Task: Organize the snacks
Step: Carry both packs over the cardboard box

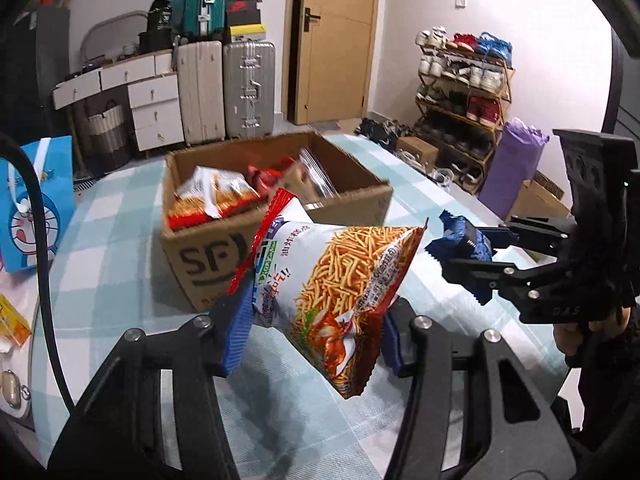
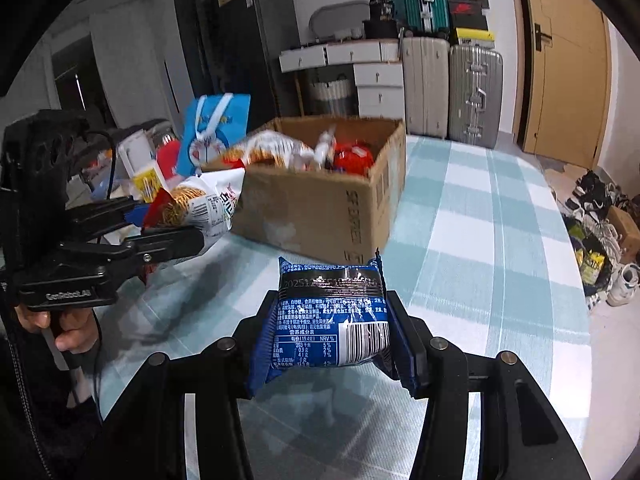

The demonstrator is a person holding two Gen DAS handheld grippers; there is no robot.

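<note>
My left gripper (image 1: pixel 312 332) is shut on a white and red bag of fried noodle snack (image 1: pixel 336 288) and holds it above the table, just in front of the cardboard box (image 1: pixel 280 240). The box holds several snack packs (image 1: pixel 216 196). My right gripper (image 2: pixel 332 332) is shut on a blue snack packet (image 2: pixel 332 320), label side up, above the table and short of the box (image 2: pixel 320 208). The right gripper shows in the left wrist view (image 1: pixel 464 256) at the right, with the blue packet (image 1: pixel 460 240). The left gripper shows in the right wrist view (image 2: pixel 192 220) with the noodle bag (image 2: pixel 200 204).
The table has a teal and white checked cloth (image 2: pixel 480 220). A blue Doraemon gift bag (image 1: pixel 36 204) and small items (image 1: pixel 12 320) sit at the left edge. Suitcases (image 1: pixel 224 88), drawers, a door and a shoe rack (image 1: pixel 464 96) stand beyond the table.
</note>
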